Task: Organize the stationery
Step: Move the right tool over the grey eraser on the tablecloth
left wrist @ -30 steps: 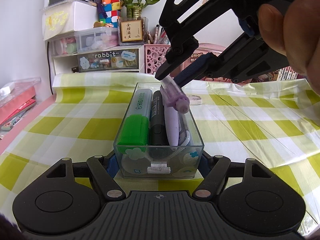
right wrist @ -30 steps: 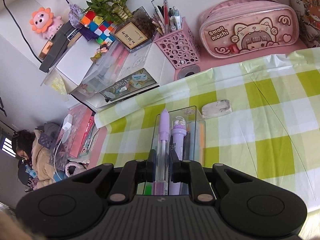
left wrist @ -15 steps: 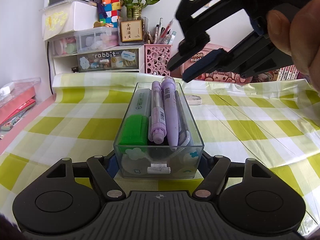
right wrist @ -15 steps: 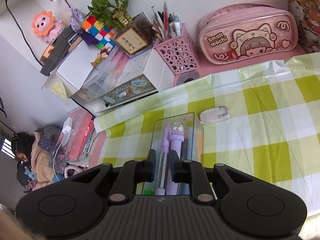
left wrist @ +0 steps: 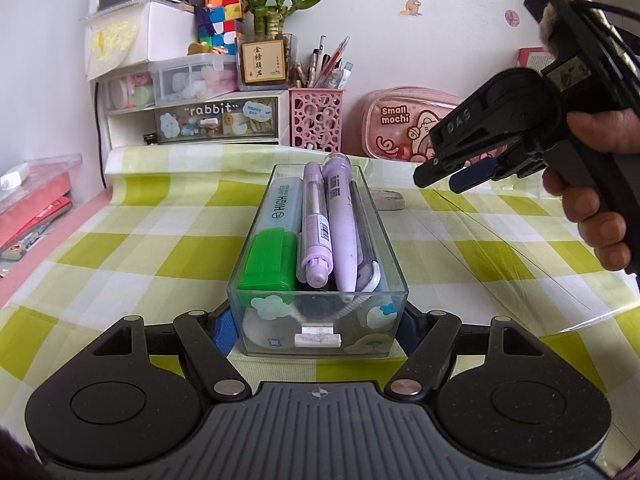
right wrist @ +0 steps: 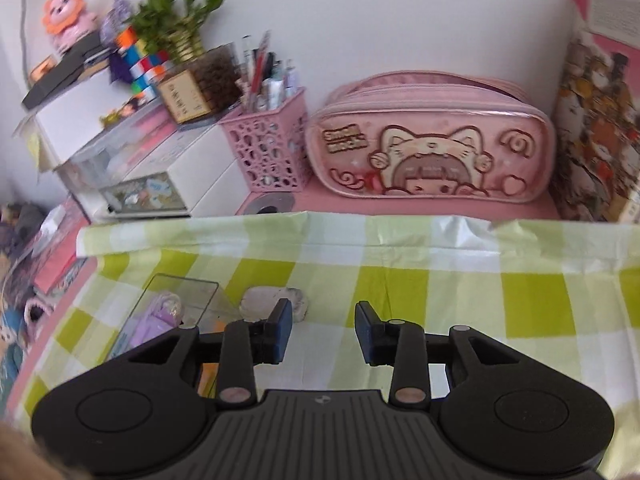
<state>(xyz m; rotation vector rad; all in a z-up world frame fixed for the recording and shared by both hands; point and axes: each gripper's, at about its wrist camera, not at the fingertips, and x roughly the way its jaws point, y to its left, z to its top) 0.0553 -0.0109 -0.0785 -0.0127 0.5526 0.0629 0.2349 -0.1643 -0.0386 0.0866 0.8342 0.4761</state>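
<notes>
A clear plastic box [left wrist: 318, 332] stands on the green checked cloth, held between my left gripper's [left wrist: 312, 330] fingers. In it lie a green highlighter [left wrist: 272, 256], a purple pen [left wrist: 314, 232], a lilac pen [left wrist: 342, 228] and darker pens beneath. My right gripper [right wrist: 324, 334] is open and empty. It hovers to the right of the box and also shows in the left wrist view [left wrist: 452, 176]. A white eraser [right wrist: 276, 304] lies on the cloth behind the box, in front of the right gripper's left finger. The box shows at lower left in the right wrist view [right wrist: 176, 312].
At the back stand a pink mesh pen holder [left wrist: 316, 120], a pink "Small mochi" pencil case [right wrist: 432, 140], white drawer units [left wrist: 192, 116] and a plant [left wrist: 272, 12]. Books [right wrist: 596, 120] stand at the right. Red folders [left wrist: 32, 204] lie at the left edge.
My right gripper let go of the purple pen into the box, opened, and drew back up and to the right. The left gripper kept hold of the box.
</notes>
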